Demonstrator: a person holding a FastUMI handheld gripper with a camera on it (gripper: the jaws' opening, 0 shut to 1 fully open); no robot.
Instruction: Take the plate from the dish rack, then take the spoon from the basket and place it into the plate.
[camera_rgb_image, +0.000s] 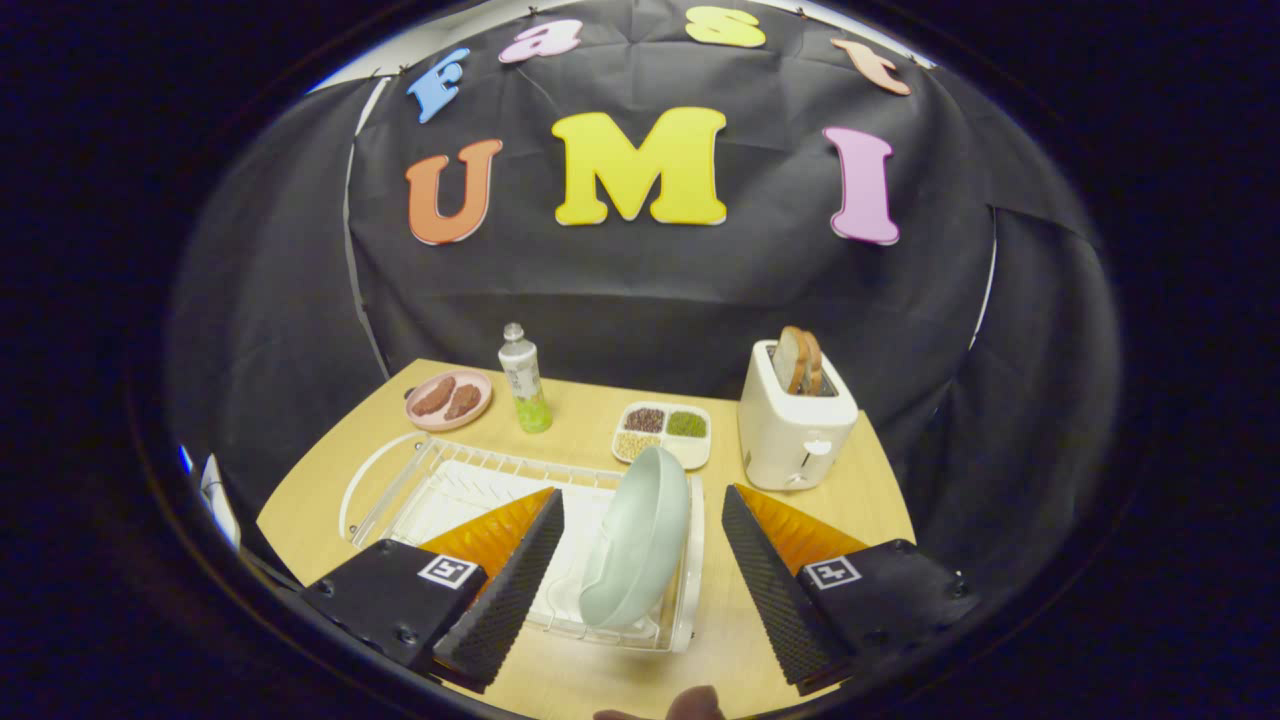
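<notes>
The plate (638, 540) is pale green, round and a little deep, almost like a shallow bowl. It stands on its edge in the white wire dish rack (400, 480), at the right end of the rack, and leans a little to the right. Its back side faces the left. In the frame it is low and near the middle. The dish rack lies flat on the wooden desk (570, 420), from the lower left to the lower middle of the frame.

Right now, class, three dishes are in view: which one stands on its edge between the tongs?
The pale green plate in the dish rack. The pink plate and the divided tray lie flat beyond the open tongs.
</notes>
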